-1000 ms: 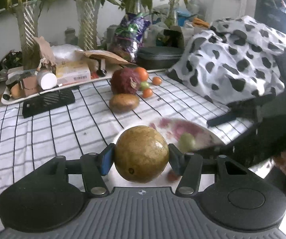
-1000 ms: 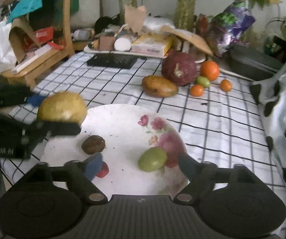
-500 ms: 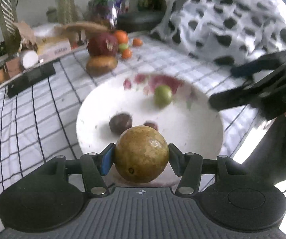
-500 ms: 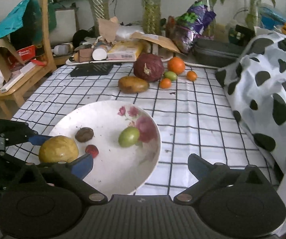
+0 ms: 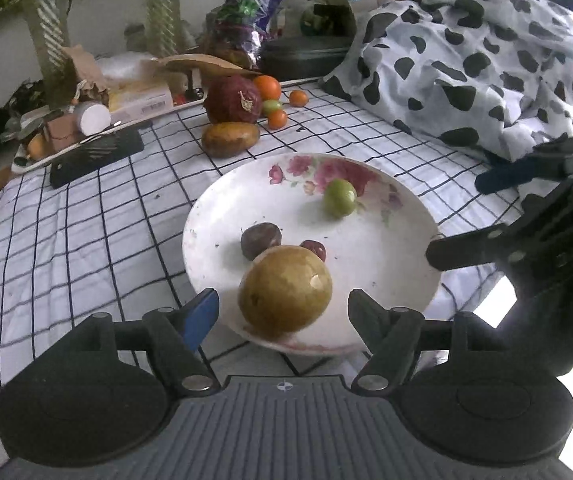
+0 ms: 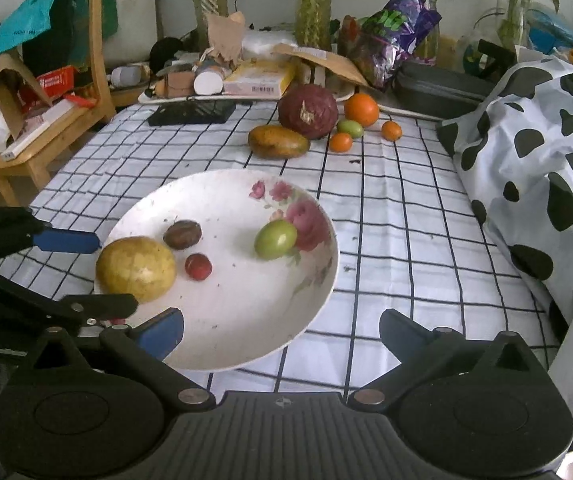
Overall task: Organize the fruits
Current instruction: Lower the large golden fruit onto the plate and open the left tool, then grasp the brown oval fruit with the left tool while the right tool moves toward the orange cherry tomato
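Where the black-and-white checked cloth point(image 6: 386, 216) covers the surface, a crumpled white fabric with black cow spots point(image 6: 546, 160) lies along its 3 o'clock side. At the centre sits the round white ceramic plate with pink flower print point(image 6: 246, 332), holding four fruits. Largest of these is the round yellow-brown fruit point(image 5: 285, 289), resting at the plate's 9 o'clock rim in the right wrist view, between the spread fingers of the left tool point(image 5: 282, 312) but touching neither; that tool stands wide and holds nothing. At the plate's 2 o'clock, on the flower print, lies the small green oval fruit point(image 6: 275, 239). The small dark brown round fruit point(image 6: 182, 234) sits just past the big one, toward 12 o'clock, and the tiny red fruit point(image 6: 198, 266) lies beside the big one toward the plate's centre. The right tool point(image 6: 282, 332) hovers at the plate's 6 o'clock edge, fingers wide, empty.

Beyond the plate toward 12 o'clock on the cloth a group waits: a dark red round vegetable point(image 6: 308, 111), a brown oval fruit point(image 6: 278, 142) in front of it, a large orange point(image 6: 361, 109), a small green fruit point(image 6: 350, 128) and two small oranges point(image 6: 341, 142).
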